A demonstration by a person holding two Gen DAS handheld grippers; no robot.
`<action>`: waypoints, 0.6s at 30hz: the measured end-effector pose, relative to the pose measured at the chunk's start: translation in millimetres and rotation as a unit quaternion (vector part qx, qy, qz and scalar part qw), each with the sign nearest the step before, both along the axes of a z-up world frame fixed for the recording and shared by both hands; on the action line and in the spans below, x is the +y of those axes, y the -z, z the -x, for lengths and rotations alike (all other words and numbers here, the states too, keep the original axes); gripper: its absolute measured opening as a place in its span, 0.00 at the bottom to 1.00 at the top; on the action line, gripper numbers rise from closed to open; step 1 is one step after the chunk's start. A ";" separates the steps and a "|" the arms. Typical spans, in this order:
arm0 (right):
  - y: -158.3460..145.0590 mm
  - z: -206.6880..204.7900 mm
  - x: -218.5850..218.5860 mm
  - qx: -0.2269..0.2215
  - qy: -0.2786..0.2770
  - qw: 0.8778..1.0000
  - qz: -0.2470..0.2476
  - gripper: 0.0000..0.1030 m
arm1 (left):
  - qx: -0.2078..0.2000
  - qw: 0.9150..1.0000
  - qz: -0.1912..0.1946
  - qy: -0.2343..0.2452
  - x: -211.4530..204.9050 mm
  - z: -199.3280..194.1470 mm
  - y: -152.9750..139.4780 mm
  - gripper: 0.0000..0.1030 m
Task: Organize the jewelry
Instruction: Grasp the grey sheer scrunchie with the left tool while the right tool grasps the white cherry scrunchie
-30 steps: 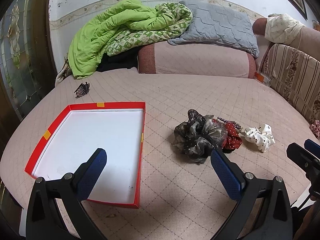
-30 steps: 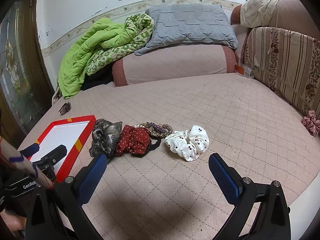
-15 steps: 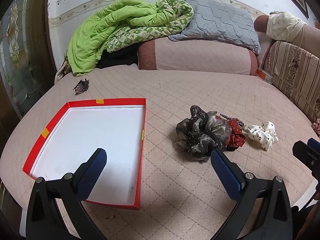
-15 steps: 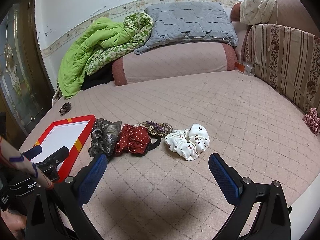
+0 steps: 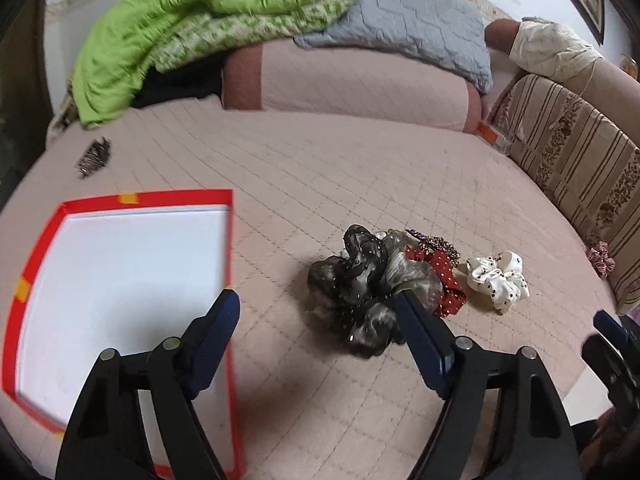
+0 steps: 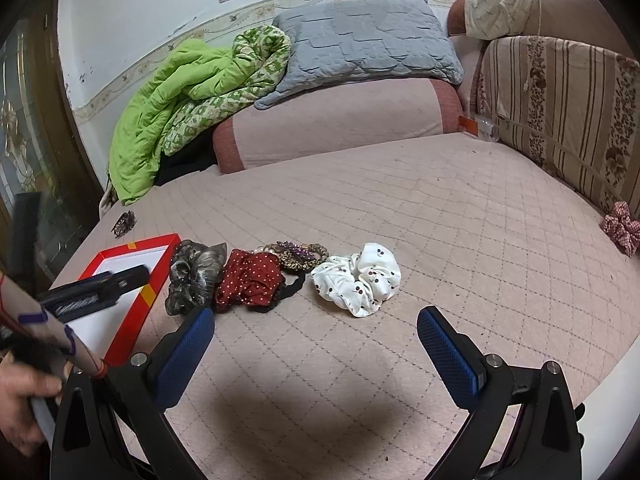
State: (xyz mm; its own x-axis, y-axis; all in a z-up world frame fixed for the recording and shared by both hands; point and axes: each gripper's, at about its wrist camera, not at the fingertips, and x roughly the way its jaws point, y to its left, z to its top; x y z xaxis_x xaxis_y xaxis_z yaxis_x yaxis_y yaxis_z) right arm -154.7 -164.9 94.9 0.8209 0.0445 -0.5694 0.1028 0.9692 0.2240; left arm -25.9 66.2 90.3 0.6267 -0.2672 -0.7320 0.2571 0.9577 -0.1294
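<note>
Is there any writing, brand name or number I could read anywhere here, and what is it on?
Pale lettering on the black body of the left claw (jaws closing, nothing between them): too blurred to read.
Orange tag at the bed's far corner: no legible writing.
Yellow tape on the red box: blank.
No readable text anywhere.

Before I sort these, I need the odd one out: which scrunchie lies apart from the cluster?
The red checked scrunchie, alone beside the striped cushion; the others lie near the red tray.
</note>
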 end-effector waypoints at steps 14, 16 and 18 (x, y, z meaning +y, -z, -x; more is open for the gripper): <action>3.8 -2.3 -12.0 0.011 0.014 1.000 -0.016 1.00 | 0.058 0.997 0.010 0.053 -29.0 -48.3 38.9 0.27; 5.2 -4.7 -14.5 0.017 0.021 1.000 -0.016 1.00 | 0.046 0.997 0.012 0.065 -29.7 -43.3 36.0 0.20; 8.0 -12.0 -19.2 0.025 0.023 0.999 -0.022 1.00 | 0.034 0.997 0.021 0.072 -27.8 -36.7 30.6 0.19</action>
